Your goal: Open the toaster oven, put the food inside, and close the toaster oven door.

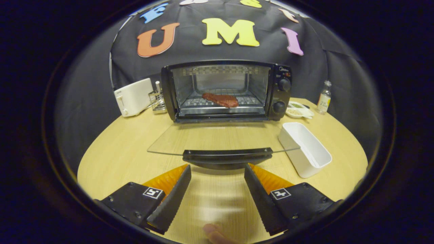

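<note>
Wood-grained and pale, the round table [112,156] is being shown spread under everything, its surface smooth and matte. At its far side the boxy oven [226,90] is being seen with dark casing and a shiny metal cavity. Its door [217,139], a flat sheet of clear glass, is being held fully down and level over the tabletop, and the long dark handle [227,156] is being carried along its near edge. Two round knobs [284,84] are being shown stacked on the panel at the oven's right side.

Left of the oven, a white rounded toaster [133,97] is being seen, with a small wire rack [157,101] between the two. Right of the door, an empty white rectangular bin [304,149] with smooth walls is being shown lying at an angle. Beyond it, a small white dish [299,110] and a slim glass bottle [324,97] are being seen near the table's rim.

Inside the oven, the food [220,100], a flat reddish-brown slab with a rough surface, is being seen resting on the wire grill [249,100].

The gripper [217,169] is being held just short of the handle, its two wedge-shaped, ridged fingers [173,196] being kept wide apart with nothing between them. A fingertip [212,230] is being glimpsed beneath them.
</note>
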The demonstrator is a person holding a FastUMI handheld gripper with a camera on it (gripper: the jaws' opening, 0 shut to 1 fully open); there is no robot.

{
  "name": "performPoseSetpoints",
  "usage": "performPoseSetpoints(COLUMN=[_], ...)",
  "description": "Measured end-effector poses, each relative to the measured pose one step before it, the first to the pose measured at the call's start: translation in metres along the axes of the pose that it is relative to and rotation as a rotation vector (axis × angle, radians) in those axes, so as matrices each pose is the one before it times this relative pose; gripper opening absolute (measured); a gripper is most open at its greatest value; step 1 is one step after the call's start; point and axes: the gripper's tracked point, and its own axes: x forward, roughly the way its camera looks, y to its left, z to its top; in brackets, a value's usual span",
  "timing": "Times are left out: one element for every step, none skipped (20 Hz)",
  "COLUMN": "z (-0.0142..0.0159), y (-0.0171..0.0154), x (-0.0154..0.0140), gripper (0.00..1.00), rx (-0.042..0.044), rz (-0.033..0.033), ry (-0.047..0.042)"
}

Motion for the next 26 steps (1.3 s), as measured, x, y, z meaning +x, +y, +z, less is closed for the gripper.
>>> performPoseSetpoints(z=[-0.00013,-0.00155,-0.0044,-0.00004,0.00328,0.00501,0.00173,0.00456,0.00515,0.00577,0.00589,0.00717,0.00653,0.00558,0.00596,0.00586,0.00664,0.00939,0.0077,0.00969,0.01293,0.01446,0.01436,0.01852,0.01581,0.0137], y=[-0.00044,-0.00354,0.0018,0.00832,0.00202,-0.00489,-0.00075,0.00049,0.00111,-0.00019,-0.00164,-0.0017,0.00062,0.00191,0.00022,-0.00068,-0.00072,-0.00696,0.00065,0.00067,0.00127,0.00051,-0.00161,0.00097,-0.001,-0.0064], x=[0.00528,0.00319,0.00178,0.00296,0.00667,0.00234,-0.01095,-0.00043,-0.00043,0.0002,0.00043,0.00011,0.00078,0.00125,0.00066,0.00138,0.00203,0.00858,0.00208,0.00185,0.0006,0.00021,0.00041,0.00119,0.00177,-0.00206], gripper=[1.0,1.0,1.0,1.0,0.99,0.98,0.98,0.98,0.98,0.98,0.98,0.98,0.98,0.98,0.98,0.98,0.98,0.98,0.98,0.98,0.98,0.98,0.98,0.98,0.98,0.98], rx=[0.00512,0.01164,0.01845,-0.00111,-0.01305,-0.00734,-0.00381,0.00254,0.0041,-0.00168,-0.00615,-0.00293,-0.00029,-0.0048,-0.00682,-0.0118,-0.01008,-0.00502,-0.00314,-0.00708,0.00004,-0.00157,-0.00484,0.00826,0.00592,-0.01416], rz=[-0.00179,-0.01536,0.00462,0.03584,0.00353,-0.02352,-0.01161,0.0059,0.00643,0.00025,-0.00548,-0.00887,-0.00406,0.00271,-0.00347,-0.00498,-0.00777,-0.00754,-0.0013,0.00064,0.00474,0.00311,0.00224,0.01446,0.01043,-0.0099], ry=[0.00515,0.01614,0.01882,0.00651,-0.00796,-0.01593,-0.01192,-0.01023,-0.01001,-0.00744,-0.00855,-0.01137,-0.01192,-0.00393,-0.00444,-0.00752,-0.01241,-0.01089,-0.01153,-0.011,-0.02441,-0.02456,-0.02692,-0.0436,-0.04458,-0.04061])
